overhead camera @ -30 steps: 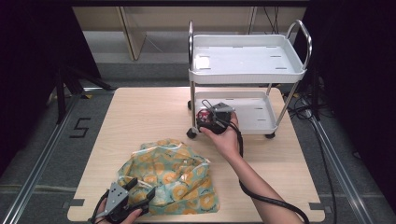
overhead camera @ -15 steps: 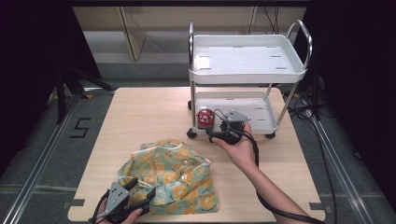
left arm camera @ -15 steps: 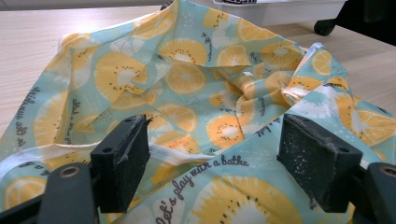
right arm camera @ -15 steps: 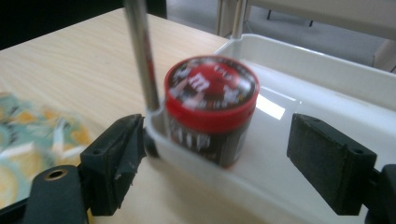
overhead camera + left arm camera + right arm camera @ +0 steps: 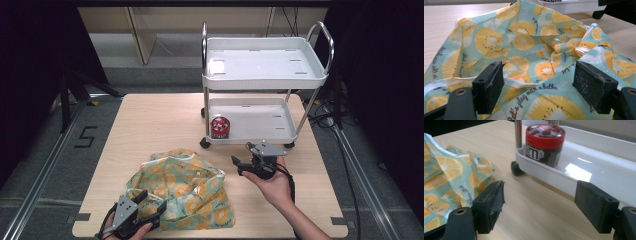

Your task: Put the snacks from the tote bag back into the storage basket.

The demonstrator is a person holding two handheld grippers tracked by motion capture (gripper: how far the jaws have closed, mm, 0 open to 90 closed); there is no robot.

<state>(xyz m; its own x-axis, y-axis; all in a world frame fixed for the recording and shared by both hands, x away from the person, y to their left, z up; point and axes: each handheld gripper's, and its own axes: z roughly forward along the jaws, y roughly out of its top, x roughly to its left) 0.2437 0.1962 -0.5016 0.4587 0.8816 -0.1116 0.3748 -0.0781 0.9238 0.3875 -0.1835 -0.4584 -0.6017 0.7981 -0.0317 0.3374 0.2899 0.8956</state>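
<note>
Partly hidden behind the cart's tray wall (image 5: 544,173), the candy jar (image 5: 544,144) faces the gaping right tool (image 5: 541,207).

Pale wood-grain bench (image 5: 160,120), light tan throughout. At seven o'clock on it, a crumpled cloth (image 5: 185,187) in pale teal, printed with orange and yellow citrus slices, dark seed specks and black script lettering, edged in white. At one o'clock, a white two-shelf cart (image 5: 265,65) with chrome posts and black wheels. On its lower shelf, a dark brown candy tub (image 5: 220,127) with a red lid and white lettering. Black tongs, left (image 5: 150,205) and right (image 5: 240,165), with grey top plates. Dark grey floor around.
</note>
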